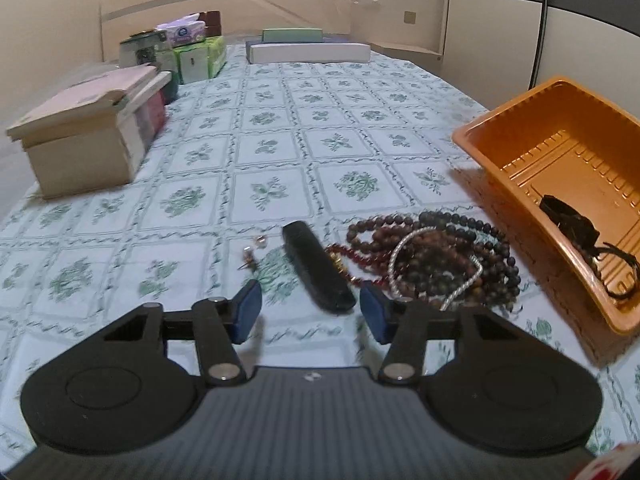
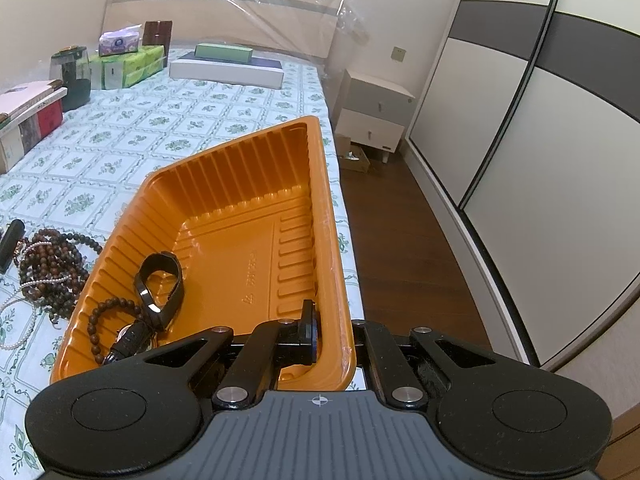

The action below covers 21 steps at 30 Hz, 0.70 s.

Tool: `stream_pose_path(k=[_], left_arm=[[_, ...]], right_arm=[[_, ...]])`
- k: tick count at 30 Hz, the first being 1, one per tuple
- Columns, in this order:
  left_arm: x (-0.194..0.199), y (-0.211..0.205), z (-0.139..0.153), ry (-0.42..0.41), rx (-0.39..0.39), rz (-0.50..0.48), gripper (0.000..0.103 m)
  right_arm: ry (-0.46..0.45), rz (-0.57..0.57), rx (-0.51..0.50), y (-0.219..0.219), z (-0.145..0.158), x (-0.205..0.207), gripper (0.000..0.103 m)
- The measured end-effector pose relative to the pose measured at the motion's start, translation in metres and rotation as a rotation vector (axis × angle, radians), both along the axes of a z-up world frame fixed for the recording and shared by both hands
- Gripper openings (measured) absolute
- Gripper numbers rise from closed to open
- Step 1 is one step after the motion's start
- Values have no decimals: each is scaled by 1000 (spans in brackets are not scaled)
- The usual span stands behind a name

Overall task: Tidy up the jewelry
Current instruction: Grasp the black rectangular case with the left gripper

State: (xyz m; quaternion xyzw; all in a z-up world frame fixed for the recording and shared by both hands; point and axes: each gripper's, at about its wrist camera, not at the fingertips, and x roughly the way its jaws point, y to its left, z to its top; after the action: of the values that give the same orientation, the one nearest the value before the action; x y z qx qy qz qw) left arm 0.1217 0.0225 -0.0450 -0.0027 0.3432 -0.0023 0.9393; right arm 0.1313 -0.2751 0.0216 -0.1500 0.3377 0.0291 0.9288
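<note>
An orange plastic tray (image 2: pixel 256 184) sits tilted on the bed; it also shows in the left wrist view (image 1: pixel 516 128). My right gripper (image 2: pixel 334 332) is shut on the tray's near right wall. Inside lie a black watch (image 2: pixel 156 284) and a brown bead bracelet (image 2: pixel 108 312). My left gripper (image 1: pixel 310 312) is open and empty, just above the sheet. Between and ahead of its fingers lies a black bar-shaped case (image 1: pixel 318 266). Right of it is a heap of dark bead strands with a pearl chain (image 1: pixel 432 264). Small earrings (image 1: pixel 254 250) lie left of the case.
The bed has a green-patterned white sheet (image 1: pixel 280 140). Cardboard boxes (image 1: pixel 88 132), tissue packs (image 1: pixel 200 56) and flat boxes (image 1: pixel 308 50) stand along its left and far sides. The bed edge, wood floor, a nightstand (image 2: pixel 376 112) and a wardrobe (image 2: pixel 520 120) are on the right.
</note>
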Motion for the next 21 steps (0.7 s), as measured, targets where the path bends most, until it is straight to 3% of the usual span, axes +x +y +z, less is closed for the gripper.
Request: stream_pose_path(k=[8,16,21], left_arm=[[20,-2,-7,11,9,5,21],[-7,9,-4,37,8,-3,18],[-9,10,-5,33,17,14,22]], right_arm=[[3,-1,0,-1,-1,0,4],[3,-1,0,-1,0,0,4],[5,-1,0,-1,-1,0,4]])
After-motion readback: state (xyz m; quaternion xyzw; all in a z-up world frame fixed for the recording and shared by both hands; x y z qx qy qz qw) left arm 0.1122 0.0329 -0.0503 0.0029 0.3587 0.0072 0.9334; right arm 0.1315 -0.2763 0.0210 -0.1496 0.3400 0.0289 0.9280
